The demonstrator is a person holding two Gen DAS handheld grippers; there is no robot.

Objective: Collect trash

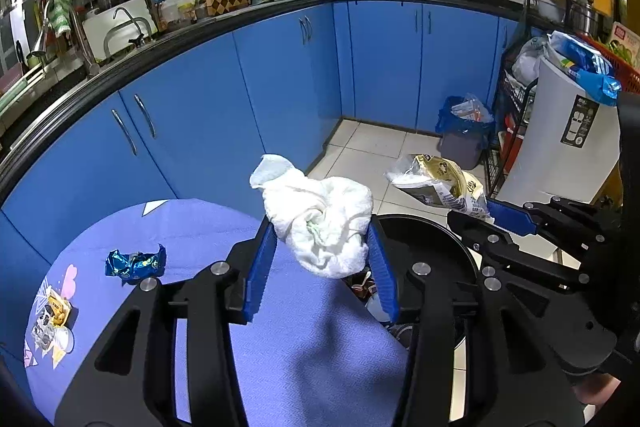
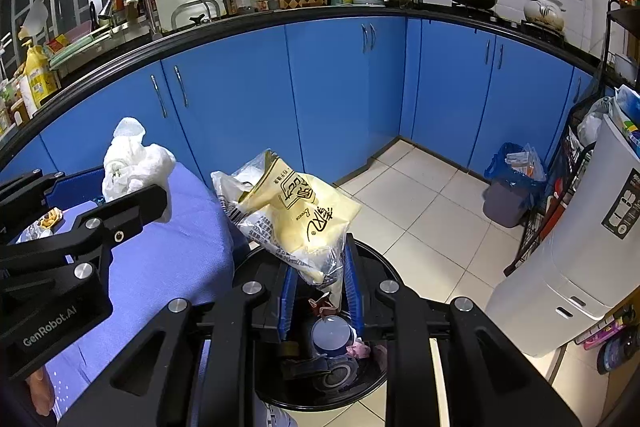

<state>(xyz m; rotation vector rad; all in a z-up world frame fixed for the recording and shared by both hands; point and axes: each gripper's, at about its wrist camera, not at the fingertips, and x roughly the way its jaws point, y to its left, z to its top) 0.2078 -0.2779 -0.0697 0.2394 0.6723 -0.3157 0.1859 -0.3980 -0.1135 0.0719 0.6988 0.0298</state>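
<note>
Left hand-held gripper (image 1: 322,251) grips tissue wad (image 1: 320,223); right hand-held gripper (image 2: 320,291) grips wrapper (image 2: 292,215)

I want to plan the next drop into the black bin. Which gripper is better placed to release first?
Right. The right gripper holds the yellow bag directly above the black bin; the left gripper holds the white tissue over the table edge.

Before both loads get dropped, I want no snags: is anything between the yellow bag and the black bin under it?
Nothing visible does. The yellow bag hangs from the right gripper directly over the open black bin.
</note>
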